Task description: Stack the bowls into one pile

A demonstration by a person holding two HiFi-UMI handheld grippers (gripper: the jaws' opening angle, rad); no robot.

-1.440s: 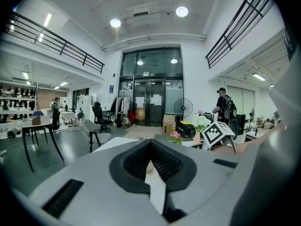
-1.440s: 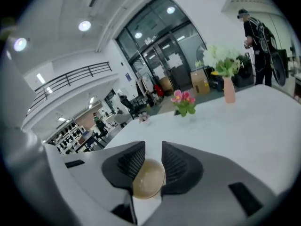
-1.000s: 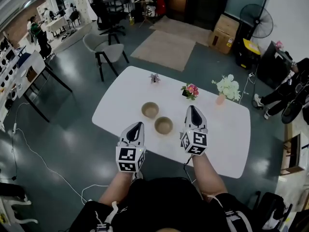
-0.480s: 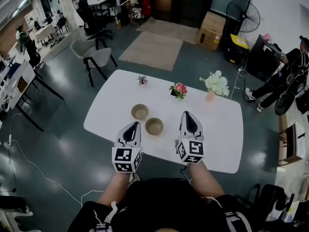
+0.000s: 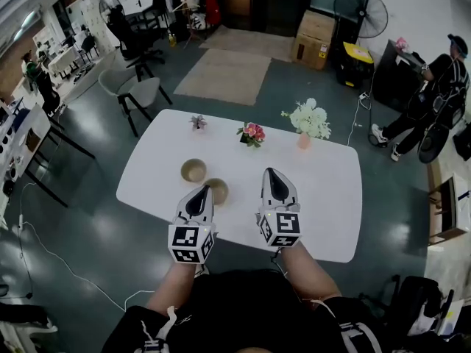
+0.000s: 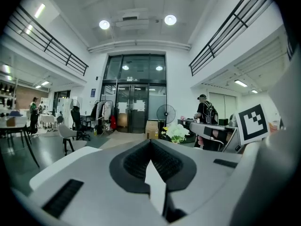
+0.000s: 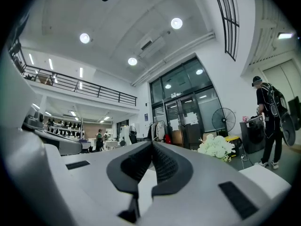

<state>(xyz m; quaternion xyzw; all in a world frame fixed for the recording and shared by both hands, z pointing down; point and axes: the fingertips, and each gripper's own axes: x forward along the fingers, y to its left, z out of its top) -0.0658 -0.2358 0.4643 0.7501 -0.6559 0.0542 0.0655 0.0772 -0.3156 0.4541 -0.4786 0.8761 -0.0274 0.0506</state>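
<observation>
Two tan bowls sit apart on the white table (image 5: 324, 190): the far bowl (image 5: 193, 170) and the near bowl (image 5: 218, 190). My left gripper (image 5: 204, 188) is shut and empty, its tip just left of the near bowl at the table's front edge. To the right of both bowls, my right gripper (image 5: 270, 170) reaches over the table, also shut with nothing held. In the left gripper view the closed jaws (image 6: 150, 141) point level across the room; the right gripper view shows its tips (image 7: 152, 142) meeting too. Neither gripper view shows a bowl.
At the table's far side stand a small dark plant (image 5: 197, 121), a pink bouquet (image 5: 252, 132) and white flowers (image 5: 307, 118) in a pink vase. A chair (image 5: 136, 90) is beyond the left end; a person (image 5: 438, 87) stands far right.
Both grippers have moved forward over the table. The left tip has closed in on the near bowl, and the right one now reaches further past the front edge. The bowls have not moved.
</observation>
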